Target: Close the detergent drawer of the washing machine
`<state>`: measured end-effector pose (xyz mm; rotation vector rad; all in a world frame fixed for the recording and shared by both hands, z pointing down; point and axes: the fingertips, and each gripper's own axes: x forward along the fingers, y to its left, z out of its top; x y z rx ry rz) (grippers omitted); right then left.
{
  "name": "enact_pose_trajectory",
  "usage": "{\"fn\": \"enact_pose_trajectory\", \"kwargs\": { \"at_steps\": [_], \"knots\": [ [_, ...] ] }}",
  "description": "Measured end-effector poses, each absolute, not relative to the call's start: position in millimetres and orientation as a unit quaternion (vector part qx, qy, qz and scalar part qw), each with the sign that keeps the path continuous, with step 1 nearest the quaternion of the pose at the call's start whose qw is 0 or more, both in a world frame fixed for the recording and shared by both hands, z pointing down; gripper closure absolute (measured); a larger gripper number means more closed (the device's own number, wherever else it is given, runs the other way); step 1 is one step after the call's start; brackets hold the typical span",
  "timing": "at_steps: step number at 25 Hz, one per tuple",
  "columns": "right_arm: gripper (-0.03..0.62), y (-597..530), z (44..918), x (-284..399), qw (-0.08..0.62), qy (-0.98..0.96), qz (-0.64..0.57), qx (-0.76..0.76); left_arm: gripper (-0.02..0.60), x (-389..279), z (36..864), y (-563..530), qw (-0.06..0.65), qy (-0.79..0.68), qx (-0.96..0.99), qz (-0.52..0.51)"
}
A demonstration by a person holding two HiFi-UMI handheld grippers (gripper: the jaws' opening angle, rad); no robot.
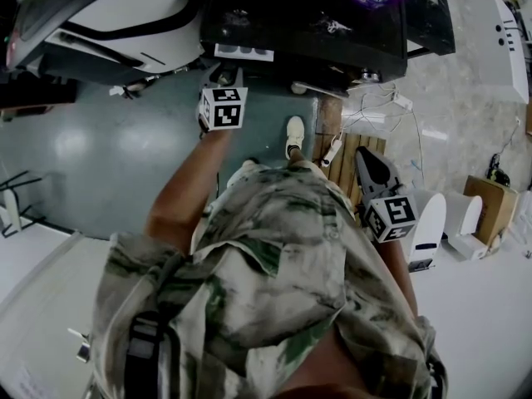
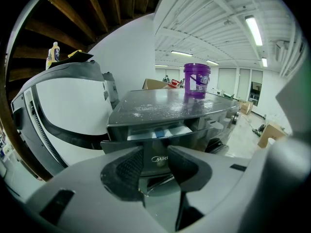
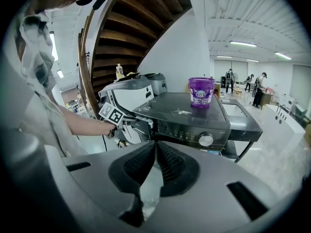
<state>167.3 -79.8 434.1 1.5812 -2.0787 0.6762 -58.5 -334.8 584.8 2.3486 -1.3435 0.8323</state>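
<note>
At the washer [image 1: 299,23], at 12 o'clock in the head view, the drawer [image 2: 155,130] juts out, not yet closed, the left gripper [image 2: 155,155], jaws narrowly apart, lined up on its front, while the right gripper [image 3: 154,152], jaws together and empty, hangs at 4 o'clock.

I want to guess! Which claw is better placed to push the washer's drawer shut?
Left. The left claw is open right in front of the pulled-out drawer. The right claw is shut and held well back from the washer.
</note>
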Motion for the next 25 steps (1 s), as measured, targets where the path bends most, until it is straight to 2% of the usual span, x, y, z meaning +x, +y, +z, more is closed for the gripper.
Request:
{"fn": "enact_pose_trajectory", "kwargs": {
  "at_steps": [25],
  "knots": [
    [0.556,-86,434,185,0.226,-0.740,0.246,0.584,0.414,-51,589,-355,0.152,-0.471,0.820,0.289]
  ]
}}
